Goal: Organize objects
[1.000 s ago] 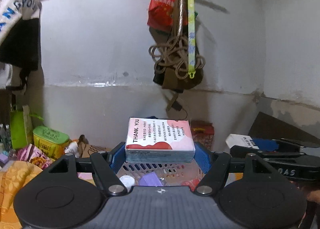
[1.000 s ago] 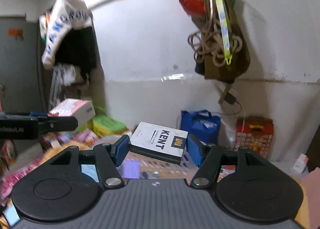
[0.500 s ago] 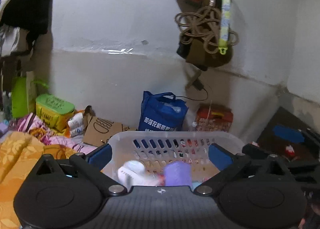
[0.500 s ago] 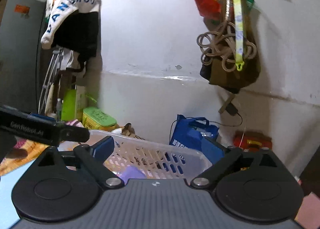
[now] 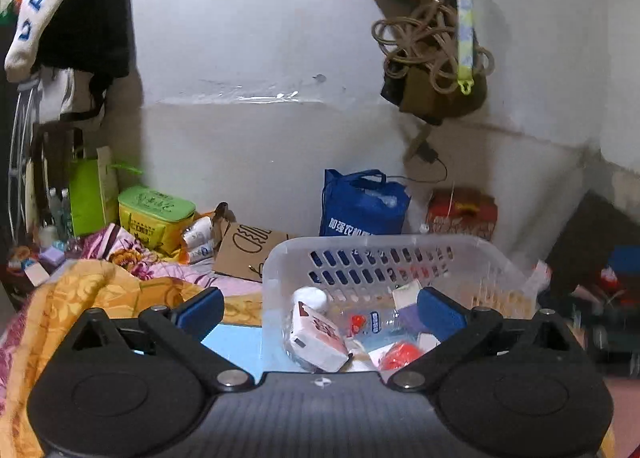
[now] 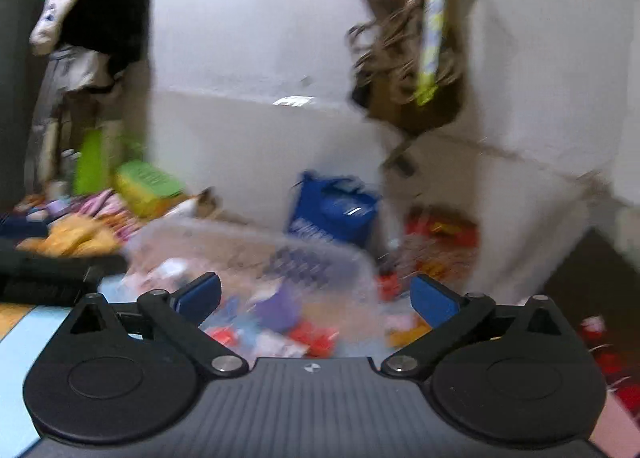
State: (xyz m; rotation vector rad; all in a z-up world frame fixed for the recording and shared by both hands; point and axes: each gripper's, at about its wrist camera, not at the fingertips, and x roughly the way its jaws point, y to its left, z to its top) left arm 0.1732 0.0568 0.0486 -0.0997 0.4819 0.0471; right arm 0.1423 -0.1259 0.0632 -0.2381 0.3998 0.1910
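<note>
Above the clear basket, where a white-and-red box already lies, the left gripper and right gripper hang spread and empty; best lift clear of the rim before seeking another item.

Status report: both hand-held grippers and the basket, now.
Left hand-held gripper open, empty, over the basket. Right hand-held gripper open, empty; its view is blurred. Pink-and-white box lies tilted in the basket among other items. Nothing blocking.
</note>
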